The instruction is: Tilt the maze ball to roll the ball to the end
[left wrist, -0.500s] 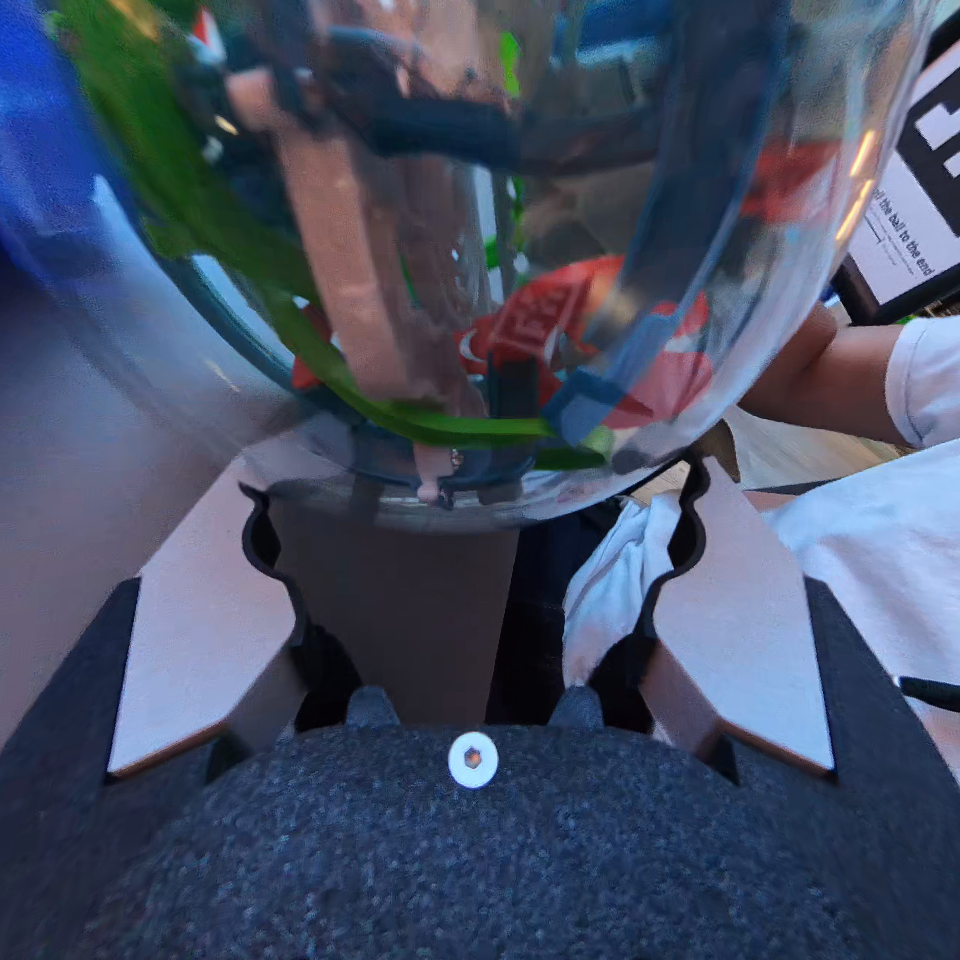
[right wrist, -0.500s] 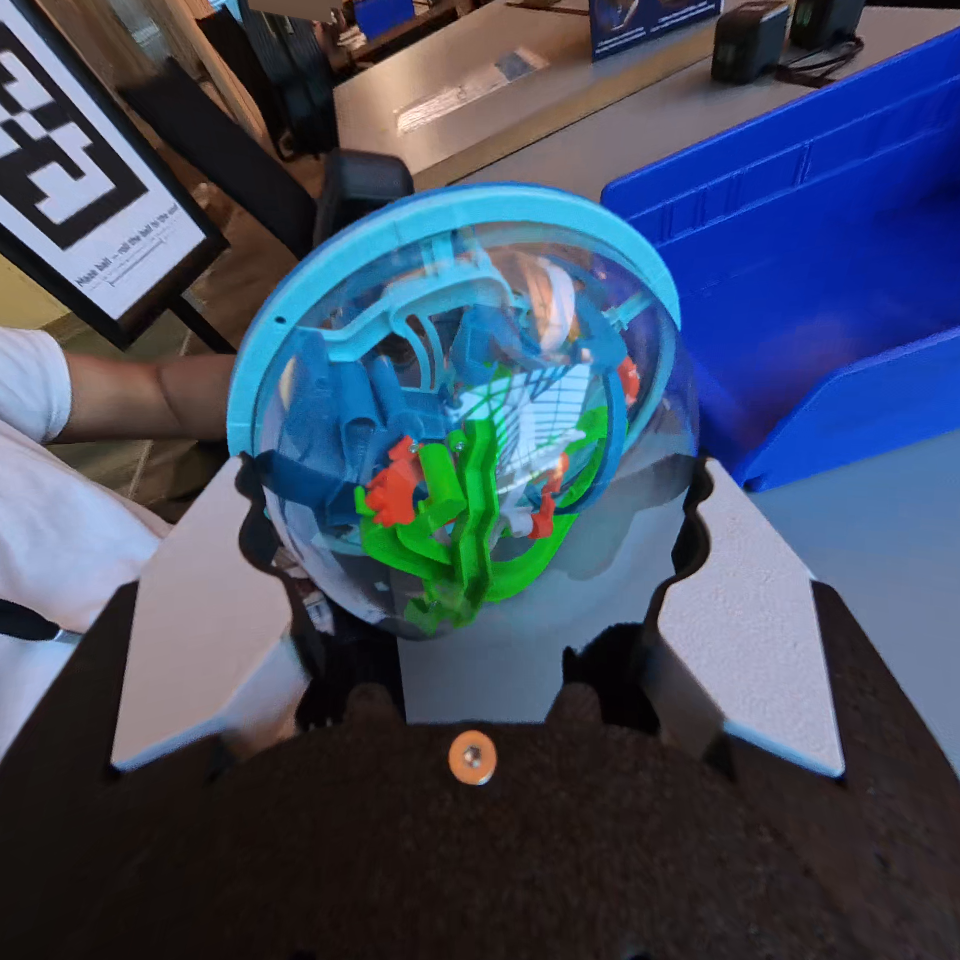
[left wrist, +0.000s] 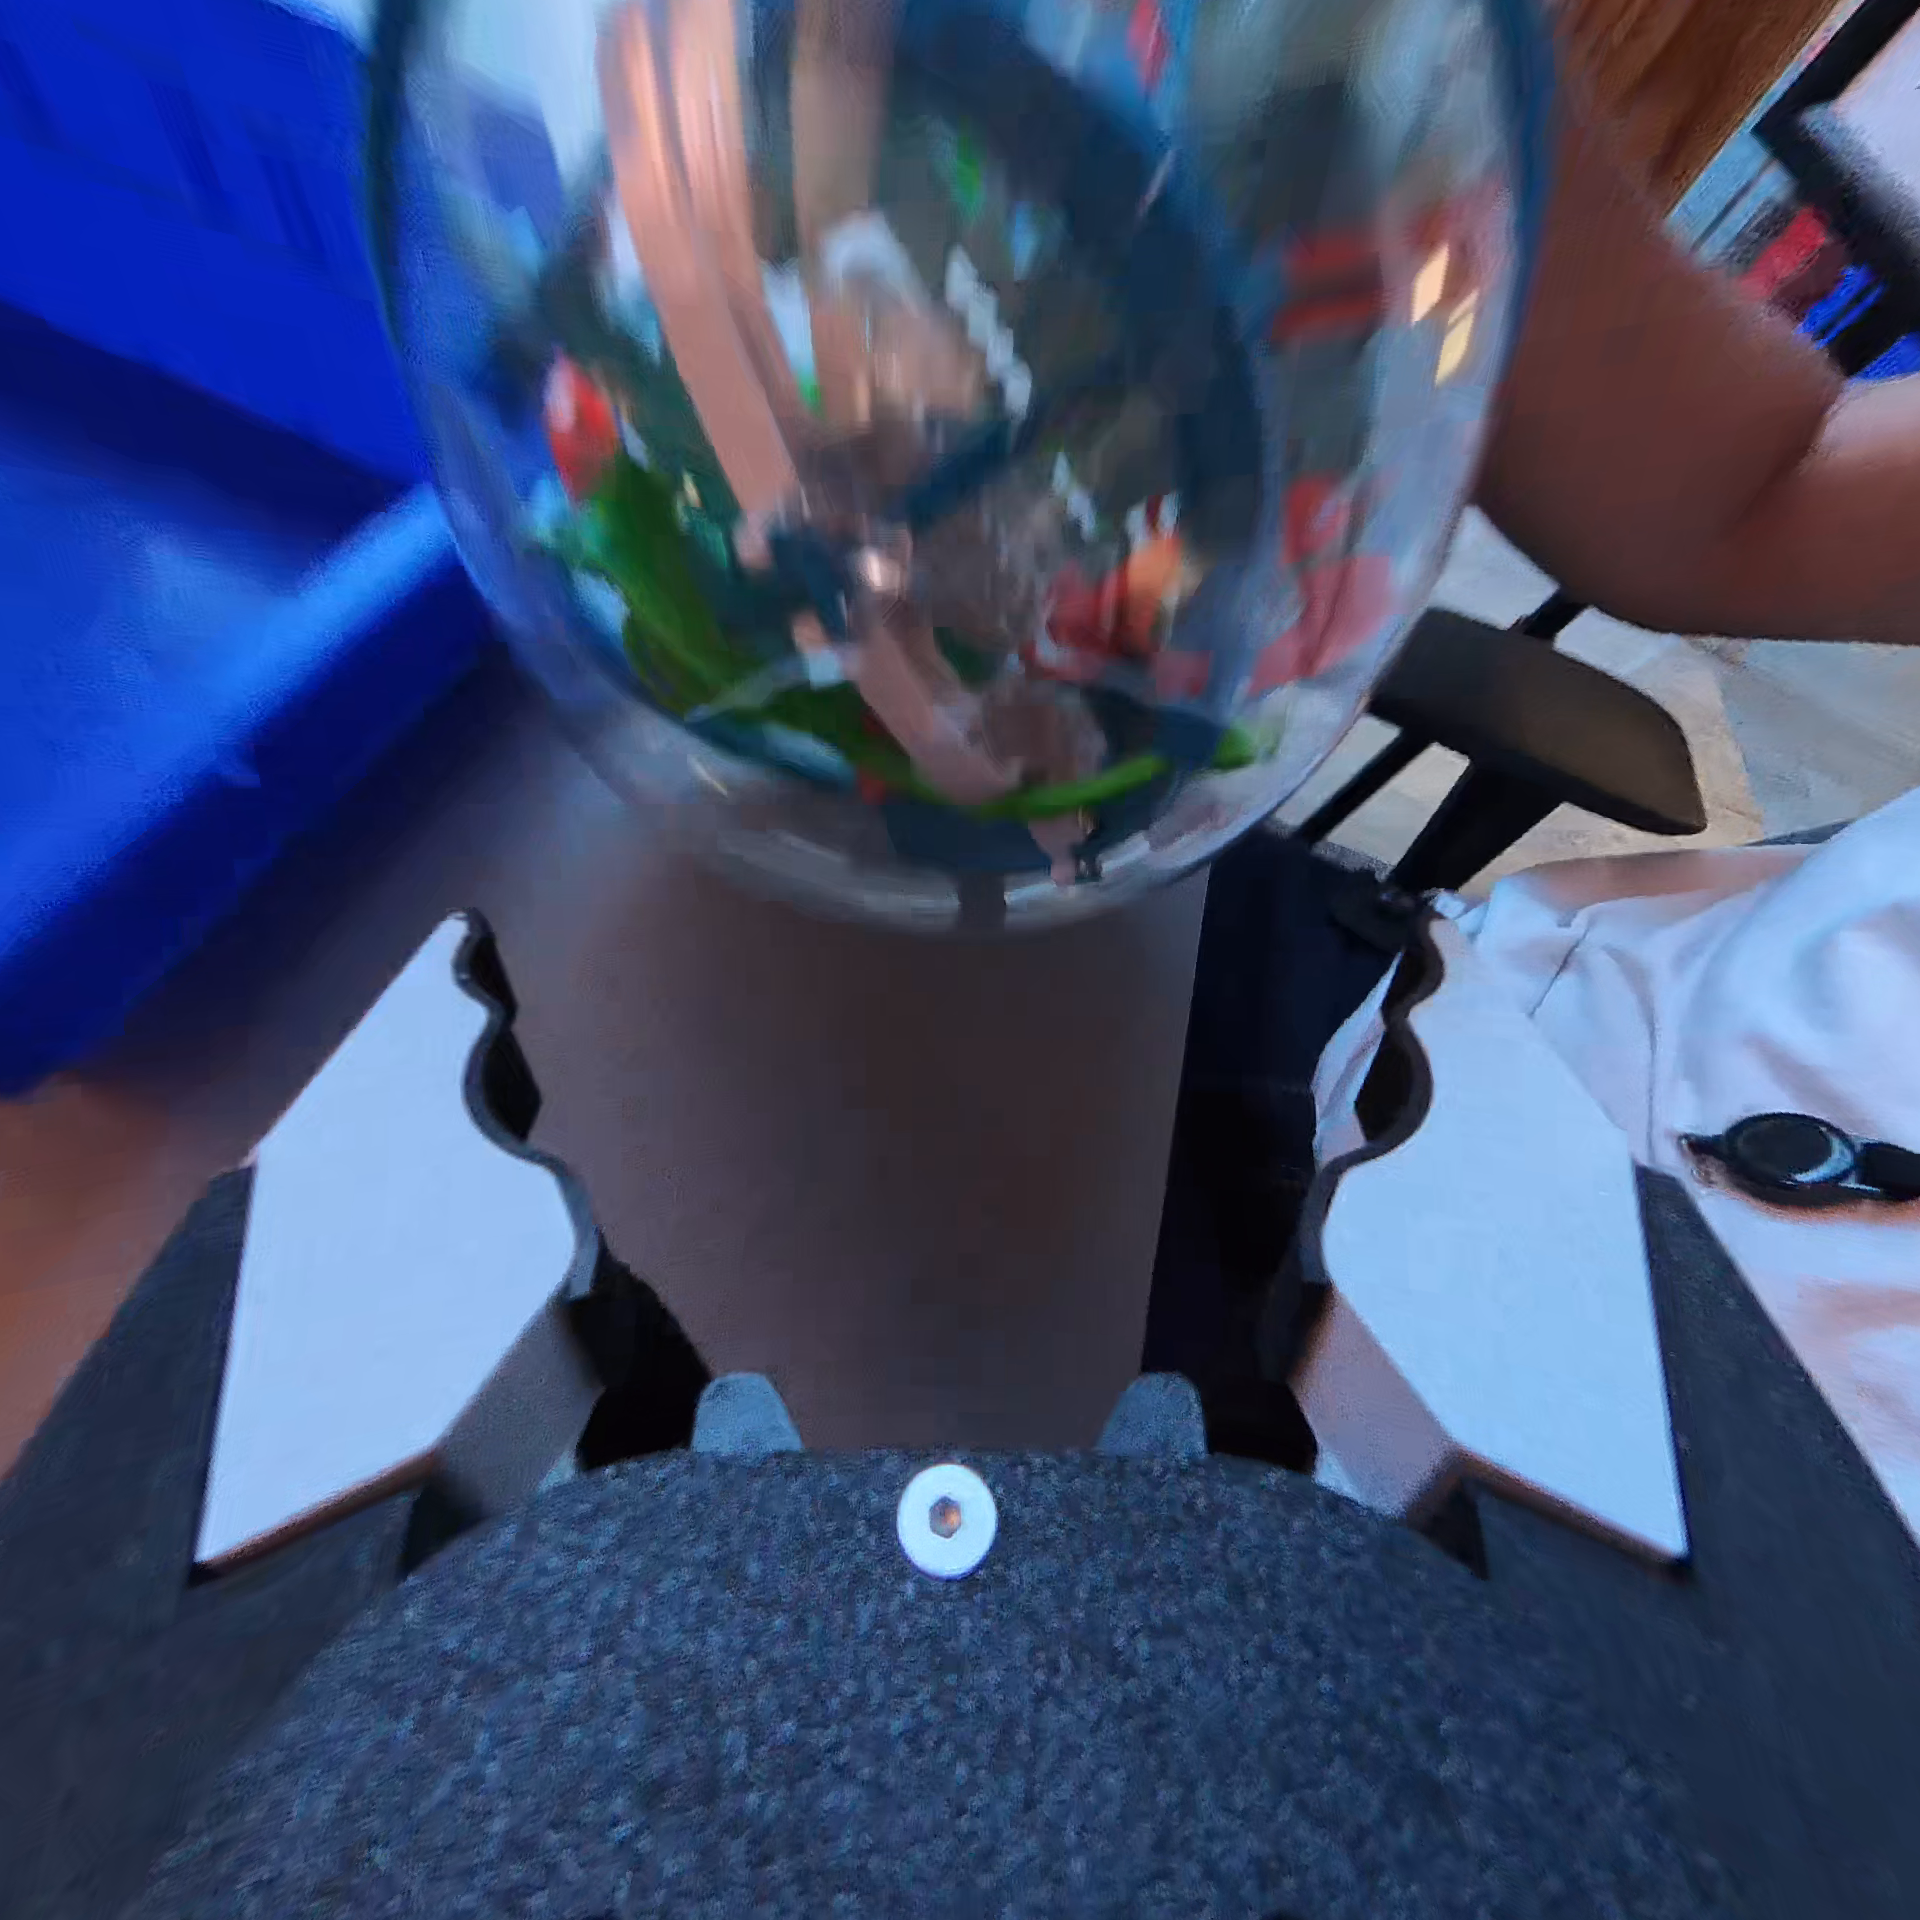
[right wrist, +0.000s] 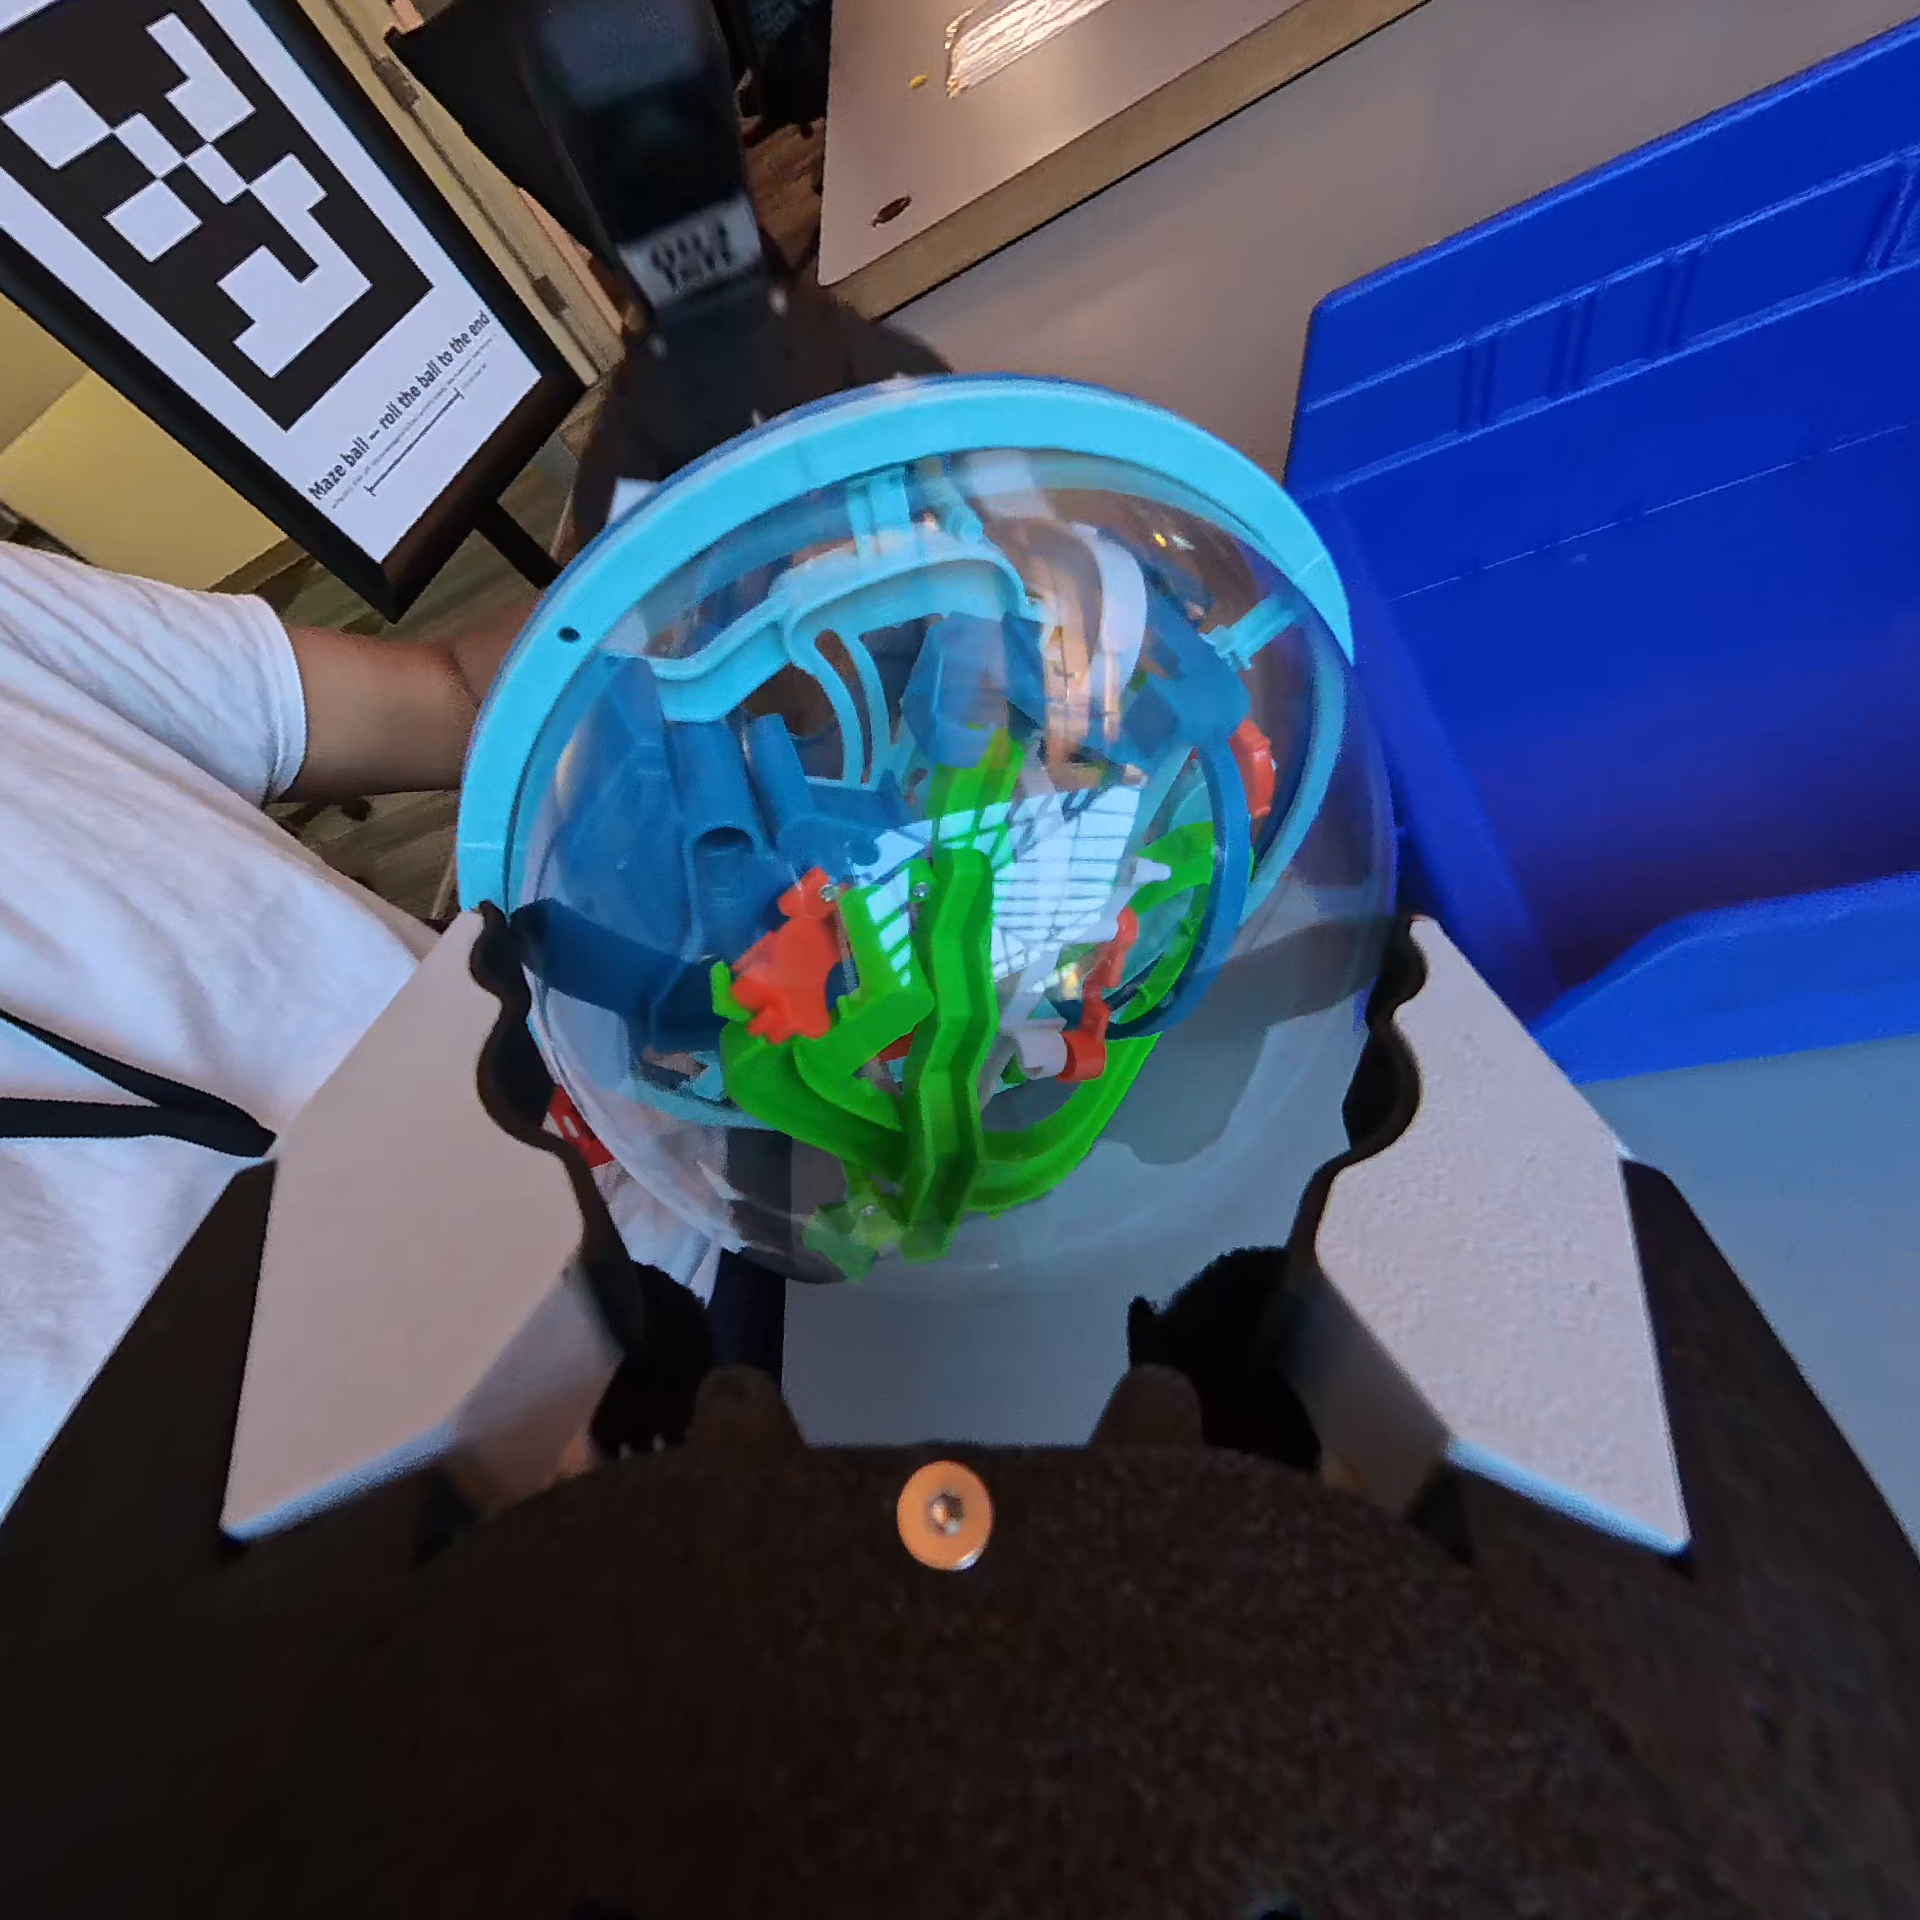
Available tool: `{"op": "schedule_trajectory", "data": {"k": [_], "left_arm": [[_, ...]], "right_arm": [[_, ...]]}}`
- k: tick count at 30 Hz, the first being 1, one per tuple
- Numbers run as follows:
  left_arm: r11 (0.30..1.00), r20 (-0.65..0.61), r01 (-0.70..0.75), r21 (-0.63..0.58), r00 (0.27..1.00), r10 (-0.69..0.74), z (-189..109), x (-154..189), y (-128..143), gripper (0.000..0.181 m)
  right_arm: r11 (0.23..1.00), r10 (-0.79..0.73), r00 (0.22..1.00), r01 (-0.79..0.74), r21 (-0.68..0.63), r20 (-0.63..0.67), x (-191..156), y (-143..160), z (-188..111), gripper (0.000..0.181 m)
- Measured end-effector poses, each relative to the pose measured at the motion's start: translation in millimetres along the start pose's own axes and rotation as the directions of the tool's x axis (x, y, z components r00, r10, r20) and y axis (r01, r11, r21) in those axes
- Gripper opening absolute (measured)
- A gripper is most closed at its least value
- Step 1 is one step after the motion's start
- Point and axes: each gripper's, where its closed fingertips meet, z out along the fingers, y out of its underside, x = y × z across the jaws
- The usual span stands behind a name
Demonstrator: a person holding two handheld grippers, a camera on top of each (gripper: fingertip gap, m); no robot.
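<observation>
Centrally, one clear plastic maze ball with a light-blue equator ring and green, dark-blue, orange and white tracks inside; it sits between the two white fingers of the right gripper, whose black wavy pads touch the sphere on both flanks, jaws spread wide and pinching it. The ring is tilted, its high edge on the far side of the ball. The small rolling ball inside cannot be made out.

Same maze ball in the left wrist view: blurred, just ahead of the left gripper. That gripper's jaws stand wide apart, fingertips short of the sphere and not touching it, with nothing between them.

Under the ball: grey tabletop.

Right of the ball, in the right wrist view: blue plastic bin, resting on the tabletop, near the sphere.

Left of the ball: a person's forearm and white short-sleeved shirt.

Beyond the ball, upper left: a black-framed sign bearing a black-and-white square marker, standing upright.

Beyond the ball, top: a black chair back and a pale second table.
</observation>
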Motion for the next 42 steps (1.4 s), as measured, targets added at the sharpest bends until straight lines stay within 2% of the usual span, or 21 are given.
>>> {"op": "schedule_trajectory", "data": {"k": [2,5,7,10,12,14,15,18,19,20,24,29,32,33,36,39,42], "left_arm": [[0.992,0.028,-0.12,0.046,0.993,0.119,-9.3,-4.3,-24.2,0.158],[0.952,0.084,-0.306,0.027,0.949,0.303,-2.6,-11.9,-46.3,0.156],[0.941,0.055,-0.337,0.02,0.94,0.335,5.0,-13.2,-54.3,0.158],[0.956,-0.023,-0.293,-0.004,0.956,0.293,13.2,-13.9,-52.9,0.159],[0.967,-0.036,-0.253,-0.007,0.967,0.253,13.1,-16.2,-49.9,0.159],[0.986,-0.042,-0.166,-0.011,0.985,0.166,12.6,-20.5,-44.5,0.158],[0.993,-0.041,-0.118,-0.011,0.992,0.118,12.7,-23.1,-41.3,0.158],[1.0,-0.042,-0.014,-0.001,0.999,0.014,14.4,-27.3,-29.0,0.156],[1.0,-0.053,0.009,0.003,0.999,-0.009,15.5,-25.8,-24.9,0.147],[1.0,-0.06,0.028,0.009,0.998,-0.027,17.3,-24.3,-21.8,0.147],[0.998,-0.094,0.051,0.037,0.994,-0.047,23.5,-13.1,-23.3,0.146],[1.0,-0.091,-0.013,-0.018,0.996,0.011,25.9,2.6,-21.3,0.151],[0.997,-0.107,-0.07,-0.027,0.992,0.067,25.2,9.6,-18.3,0.157],[0.996,-0.117,-0.085,-0.024,0.99,0.081,24.1,10.0,-18.1,0.154],[0.996,-0.161,-0.085,0.013,0.983,0.085,16.4,3.2,-23.4,0.145],[0.996,-0.187,-0.071,0.062,0.979,0.081,12.2,-9.4,-33.9,0.151],[0.993,-0.211,-0.118,0.028,0.97,0.121,22.9,-8.8,-33.8,0.156]], "right_arm": [[1.0,-0.002,1.0,0.002,-0.003,0.026,1.5,-2.4,1.8,0.153],[1.0,0.003,0.997,-0.005,0.022,0.078,4.8,-10.5,7.5,0.154],[0.999,-0.001,0.994,-0.005,0.051,0.113,5.9,-16.3,12.2,0.154],[0.993,-0.047,0.992,0.035,0.109,0.114,6.6,-25.7,10.9,0.149],[0.981,-0.086,0.995,0.076,0.177,0.051,6.1,-30.8,-1.1,0.146],[0.952,-0.147,0.986,0.161,0.262,-0.073,3.9,-30.1,-15.8,0.146],[0.943,-0.17,0.975,0.204,0.263,-0.144,2.2,-21.4,-19.8,0.146],[0.947,-0.232,0.922,0.287,0.144,-0.312,0.5,25.1,-12.4,0.149],[0.945,-0.242,0.905,0.301,0.125,-0.349,-1.5,37.0,-8.6,0.151],[0.941,-0.254,0.886,0.319,0.113,-0.387,-2.0,45.4,-5.6,0.15],[0.916,-0.287,0.795,0.391,0.089,-0.535,12.8,51.6,2.4,0.147],[0.92,-0.32,0.824,0.389,0.056,-0.468,6.6,55.5,9.4,0.153],[0.938,-0.24,0.889,0.316,0.142,-0.39,3.1,55.5,5.2,0.151],[0.942,-0.217,0.905,0.293,0.166,-0.367,2.8,55.6,3.6,0.151],[0.942,-0.186,0.928,0.262,0.209,-0.324,4.9,56.1,-0.4,0.15],[0.951,-0.153,0.954,0.213,0.223,-0.259,5.6,57.5,-4.3,0.149],[0.953,-0.164,0.966,0.207,0.22,-0.201,3.7,57.5,-4.7,0.149]]}}
